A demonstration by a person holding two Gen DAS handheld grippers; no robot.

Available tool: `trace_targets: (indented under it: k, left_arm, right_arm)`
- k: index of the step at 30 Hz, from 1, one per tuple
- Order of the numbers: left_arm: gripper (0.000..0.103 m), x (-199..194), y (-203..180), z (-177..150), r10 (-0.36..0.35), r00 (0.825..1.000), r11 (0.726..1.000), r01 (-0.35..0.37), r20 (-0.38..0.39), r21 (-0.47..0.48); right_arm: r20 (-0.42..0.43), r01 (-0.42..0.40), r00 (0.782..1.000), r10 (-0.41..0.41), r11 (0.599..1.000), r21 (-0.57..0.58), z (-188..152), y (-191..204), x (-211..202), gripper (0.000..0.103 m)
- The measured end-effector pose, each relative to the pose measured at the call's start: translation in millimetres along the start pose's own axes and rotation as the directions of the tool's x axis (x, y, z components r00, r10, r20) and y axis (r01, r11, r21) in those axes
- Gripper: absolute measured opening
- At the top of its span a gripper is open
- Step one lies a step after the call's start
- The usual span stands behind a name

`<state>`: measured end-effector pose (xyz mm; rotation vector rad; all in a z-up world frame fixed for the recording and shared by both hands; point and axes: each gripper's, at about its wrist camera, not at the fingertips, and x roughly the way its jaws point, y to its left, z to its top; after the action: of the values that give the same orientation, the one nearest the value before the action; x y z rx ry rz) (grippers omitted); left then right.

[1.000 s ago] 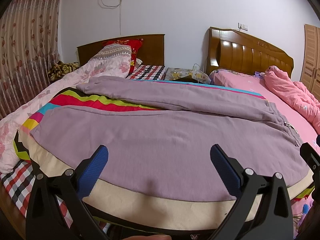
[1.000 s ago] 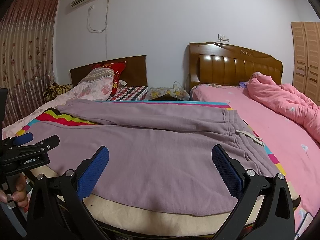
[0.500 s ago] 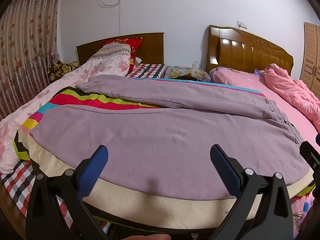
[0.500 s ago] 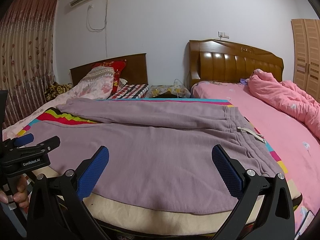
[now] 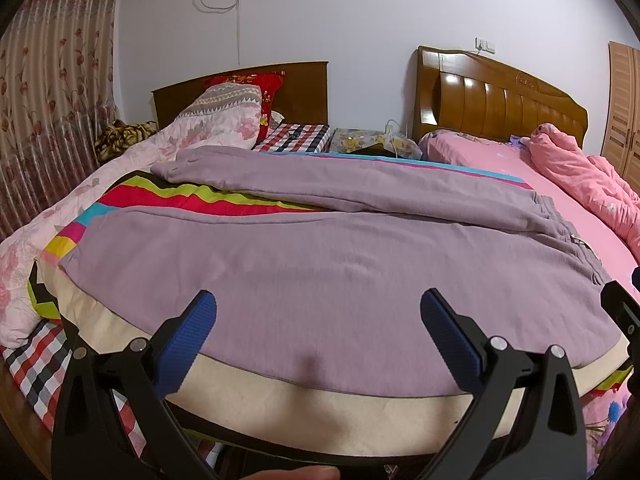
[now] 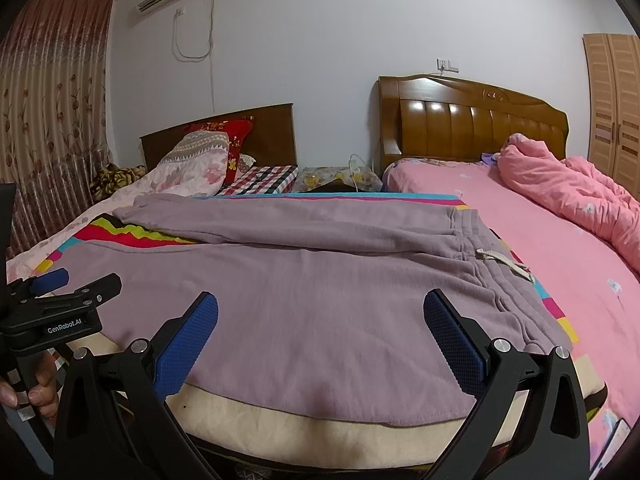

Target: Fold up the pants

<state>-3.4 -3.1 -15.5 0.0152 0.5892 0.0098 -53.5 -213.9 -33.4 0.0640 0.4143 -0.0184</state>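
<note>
Hovering over the bed's (image 5: 340,412) near edge, the left gripper (image 5: 318,330) and right gripper (image 6: 320,330) are both spread wide, empty, above the pants (image 6: 320,300).

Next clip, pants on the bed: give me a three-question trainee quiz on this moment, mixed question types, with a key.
1. True or false: the left tongs are shut on the pants.
2. Multiple choice: the drawstring at the waistband lies toward which side of the right wrist view? A) left B) right C) it is hidden.
3. Fill in: between the two legs, where they spread apart, a ______ blanket shows.

Key
1. False. Both the left tongs and the right tongs are open, near the pants' closest edge, holding nothing.
2. B.
3. Striped; the red, green and black bands show between the legs.
</note>
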Motion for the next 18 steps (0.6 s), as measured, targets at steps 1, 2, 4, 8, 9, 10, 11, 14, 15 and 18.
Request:
trace_targets:
  k: [1, 2, 4, 8, 9, 10, 11, 14, 15, 18]
  left_arm:
    - [0.102, 0.5, 0.0, -0.1, 0.0, 1.0, 1.0, 0.0, 0.0, 0.0]
    - [0.102, 0.2, 0.3, -1.7, 0.0, 1.0, 1.0, 0.0, -0.002, 0.001]
    - [0.102, 1.2, -0.1, -3.2, 0.002, 1.0, 1.0, -0.002, -0.006, 0.001]
    - [0.102, 3.3, -2.8, -3.1, 0.005, 1.0, 1.0, -0.005, -0.019, 0.01]
    - [0.102, 4.1, -3.0, -2.9, 0.006, 1.0, 1.0, -0.005, -0.021, 0.011]
    - [0.102, 4.2, -3.6, -2.8, 0.006, 1.0, 1.0, -0.006, -0.022, 0.013]
    - [0.102, 4.1, -3.6, -3.9, 0.006, 1.0, 1.0, -0.006, -0.024, 0.014]
    - [0.102, 5.2, -4.0, -2.0, 0.007, 1.0, 1.0, -0.006, -0.03, 0.017]
    - [0.102, 5.4, -4.2, -1.9, 0.008, 0.999, 1.0, -0.007, -0.032, 0.017]
    - [0.102, 5.8, -5.1, -1.2, 0.009, 0.999, 1.0, -0.009, -0.035, 0.018]
  right_arm:
    - [-0.002, -0.001, 1.0, 0.001, 1.0, 0.001, -0.7, 0.2, 0.0, 0.099]
    - [-0.003, -0.001, 1.0, 0.001, 1.0, 0.001, -1.2, -0.2, 0.3, 0.099]
    - [-0.006, -0.002, 1.0, 0.002, 1.0, 0.004, -1.8, -1.1, 0.6, 0.099]
    - [-0.012, -0.002, 1.0, 0.003, 1.0, 0.008, -2.7, -2.1, 0.9, 0.099]
    - [-0.014, -0.002, 1.0, 0.002, 1.0, 0.009, -2.9, -2.3, 1.1, 0.099]
    - [-0.016, -0.002, 1.0, 0.003, 1.0, 0.01, -2.5, -2.5, 1.4, 0.099]
    - [-0.018, -0.003, 1.0, 0.003, 1.0, 0.011, -3.0, -2.5, 1.4, 0.099]
    - [-0.021, -0.003, 1.0, 0.003, 1.0, 0.013, -2.9, -3.2, 2.2, 0.099]
    - [-0.022, -0.003, 1.0, 0.003, 1.0, 0.014, -3.3, -3.3, 2.4, 0.099]
    - [-0.022, -0.003, 1.0, 0.003, 1.0, 0.014, -3.4, -3.4, 2.6, 0.099]
